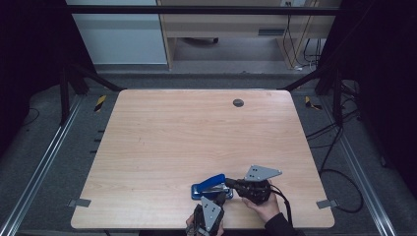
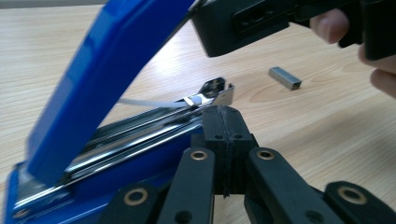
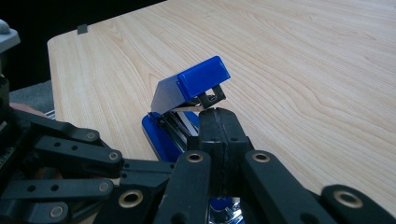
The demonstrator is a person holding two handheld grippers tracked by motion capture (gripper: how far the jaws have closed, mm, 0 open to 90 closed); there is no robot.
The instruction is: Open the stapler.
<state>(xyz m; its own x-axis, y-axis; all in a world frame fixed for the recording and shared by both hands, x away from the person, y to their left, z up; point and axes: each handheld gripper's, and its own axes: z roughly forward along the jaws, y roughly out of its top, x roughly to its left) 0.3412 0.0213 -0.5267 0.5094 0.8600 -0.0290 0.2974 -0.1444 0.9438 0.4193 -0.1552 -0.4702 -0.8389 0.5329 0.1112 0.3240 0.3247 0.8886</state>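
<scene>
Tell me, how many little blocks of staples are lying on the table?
1. A small grey metal block of staples lies on the light wooden table, just past the open blue plastic stapler. More may be hidden inside the stapler.

table: light wood | grommet: far edge | floor cables: right

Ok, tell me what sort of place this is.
Probably a lab recording station: a bare wooden table framed by metal rails, loose cables on grey carpet, and hand-held grippers working a blue stapler.
</scene>
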